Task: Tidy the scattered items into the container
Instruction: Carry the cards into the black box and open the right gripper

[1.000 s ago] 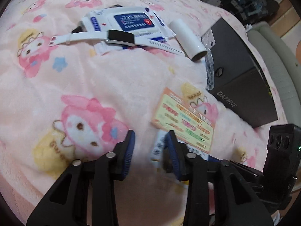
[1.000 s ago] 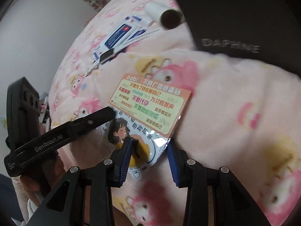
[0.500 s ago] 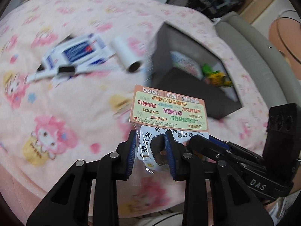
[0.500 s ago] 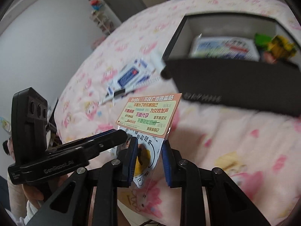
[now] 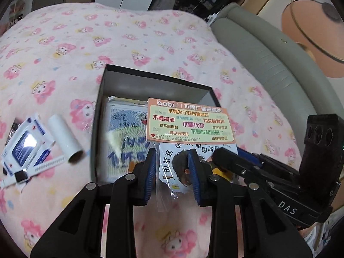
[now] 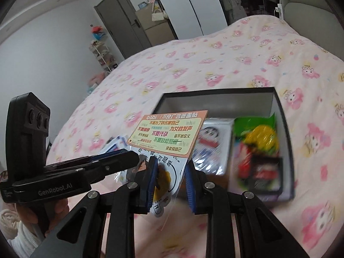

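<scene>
Both grippers are sharing 1 load. The left gripper (image 5: 172, 169) is clenching the clear lower end of the pack (image 5: 190, 122), and the right gripper (image 6: 171, 172) is pinching the same end from the other side. The blue pads are not fully together on either, so the bag seems to be bunching between them. The pack is hanging in the air, tilted, over the near part of the open box (image 5: 154, 75), not touching it.

The step in hand is, I judge, the drop. To do it well, the person should be carrying the pack a little further over the box, lowering it until the card end is inside the walls, and laying it flat on what is already there. Both grippers should be letting go together. If 1 is letting go late, the slippery bag may swing and catch the near rim or slide out onto the blanket (image 5: 150, 32).

Counting: 1 box, 1 pack, 2 grippers. Lying outside the box, to its left, are 3 things: 1 roll (image 5: 64, 142), 1 wipes packet (image 5: 23, 148) and 1 watch (image 5: 21, 175). The watch strap is lying across the packet. Inside the box the right wrist view is showing at least 3 things, too blurred to name.
</scene>
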Demonstrator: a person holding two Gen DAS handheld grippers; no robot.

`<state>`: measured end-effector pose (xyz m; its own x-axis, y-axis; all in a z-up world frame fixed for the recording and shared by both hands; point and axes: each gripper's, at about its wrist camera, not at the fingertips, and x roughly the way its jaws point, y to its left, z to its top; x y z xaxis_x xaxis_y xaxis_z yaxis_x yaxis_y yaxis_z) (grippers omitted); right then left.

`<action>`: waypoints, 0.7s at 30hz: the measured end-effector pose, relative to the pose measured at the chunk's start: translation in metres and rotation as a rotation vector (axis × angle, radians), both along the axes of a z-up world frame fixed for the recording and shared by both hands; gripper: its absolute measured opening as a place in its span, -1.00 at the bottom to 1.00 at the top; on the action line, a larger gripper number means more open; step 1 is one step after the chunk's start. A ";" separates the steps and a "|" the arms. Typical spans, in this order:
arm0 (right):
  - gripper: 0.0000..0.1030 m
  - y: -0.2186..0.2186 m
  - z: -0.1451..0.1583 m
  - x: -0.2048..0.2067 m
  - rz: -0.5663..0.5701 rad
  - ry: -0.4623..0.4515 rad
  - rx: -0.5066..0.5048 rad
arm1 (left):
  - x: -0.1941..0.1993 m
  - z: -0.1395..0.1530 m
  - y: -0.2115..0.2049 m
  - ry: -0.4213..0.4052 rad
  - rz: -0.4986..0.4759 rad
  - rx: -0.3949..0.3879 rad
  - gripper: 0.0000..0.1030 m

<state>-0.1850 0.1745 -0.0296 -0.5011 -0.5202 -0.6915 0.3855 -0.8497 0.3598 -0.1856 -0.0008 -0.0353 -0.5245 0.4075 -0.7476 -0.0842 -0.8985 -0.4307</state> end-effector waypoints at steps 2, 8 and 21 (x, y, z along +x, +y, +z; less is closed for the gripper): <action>-0.58 0.003 -0.007 -0.018 -0.004 -0.017 0.015 | -0.016 -0.009 0.005 -0.030 0.007 -0.005 -0.43; -0.58 0.001 -0.038 -0.043 0.000 -0.084 0.026 | -0.040 -0.041 0.003 -0.104 0.037 -0.030 -0.43; -0.58 -0.004 -0.088 -0.056 0.000 -0.188 0.042 | -0.051 -0.082 0.006 -0.212 0.038 -0.077 -0.42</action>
